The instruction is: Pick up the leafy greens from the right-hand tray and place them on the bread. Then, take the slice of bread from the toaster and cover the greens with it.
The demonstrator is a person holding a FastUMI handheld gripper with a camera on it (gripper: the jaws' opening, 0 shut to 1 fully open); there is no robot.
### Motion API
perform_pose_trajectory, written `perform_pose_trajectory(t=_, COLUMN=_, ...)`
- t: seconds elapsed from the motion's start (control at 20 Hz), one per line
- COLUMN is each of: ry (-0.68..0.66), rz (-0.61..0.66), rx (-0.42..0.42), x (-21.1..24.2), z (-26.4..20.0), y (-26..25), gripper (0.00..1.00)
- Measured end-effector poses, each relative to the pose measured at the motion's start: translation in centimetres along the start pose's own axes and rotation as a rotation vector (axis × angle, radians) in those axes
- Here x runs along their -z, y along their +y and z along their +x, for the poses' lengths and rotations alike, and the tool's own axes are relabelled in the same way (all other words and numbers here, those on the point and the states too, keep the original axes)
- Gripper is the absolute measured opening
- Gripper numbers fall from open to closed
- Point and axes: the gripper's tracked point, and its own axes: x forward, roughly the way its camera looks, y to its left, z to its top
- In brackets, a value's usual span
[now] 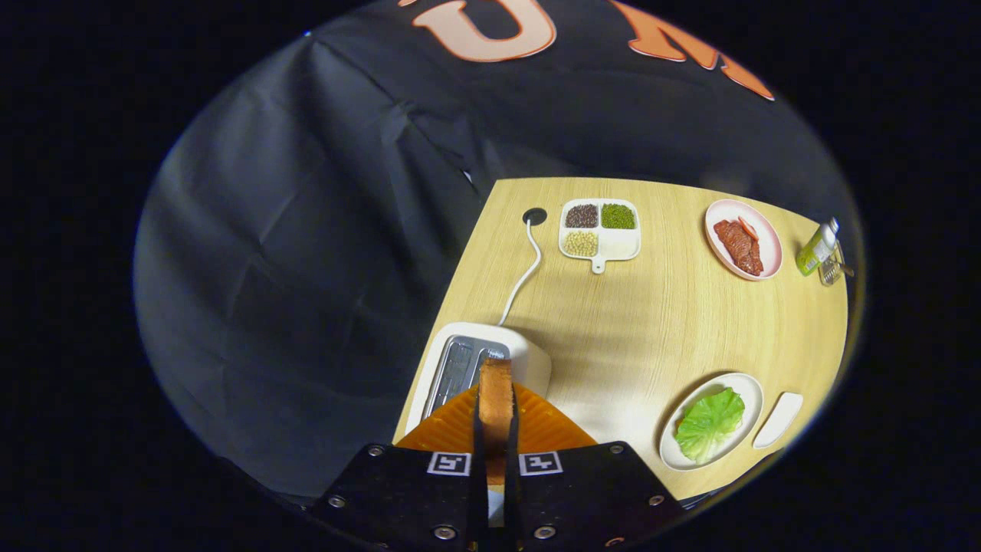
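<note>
Gripping the bread slice (pixel 496 399) edge-on, the fingers (pixel 495 437) press on both its faces above the toaster (pixel 529 360).

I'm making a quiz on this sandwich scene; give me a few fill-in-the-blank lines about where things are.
1. The claw is shut on a slice of ____, edge-up above the toaster.
2. The lettuce leaf lies on the white ____ beside the small empty tray.
3. The divided dish holds ____ kinds of beans.
4. The meat lies on the ____ plate.

Missing words: bread; plate; three; pink
</note>
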Motion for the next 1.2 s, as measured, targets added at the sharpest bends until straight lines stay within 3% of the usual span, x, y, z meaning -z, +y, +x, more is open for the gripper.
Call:
perform_pose_trajectory(t=0.15, ry=-0.041, rz=0.123, rx=-0.094, x=-1.1, z=-3.1, y=-1.4, gripper=0.08)
perform_pose_trajectory(t=0.45, ry=-0.129, rz=0.251, rx=-0.144, x=-1.6, z=-8.0, y=-9.0, gripper=0.09)
perform_pose_trajectory(t=0.7, ry=-0.148, rz=0.305, rx=-0.183, x=0.9, z=-10.2, y=-16.9, gripper=0.08)
perform_pose_trajectory(t=1.2, ry=-0.112, rz=0.404, rx=-0.323, x=7.2, z=-7.9, y=-25.9, gripper=0.08)
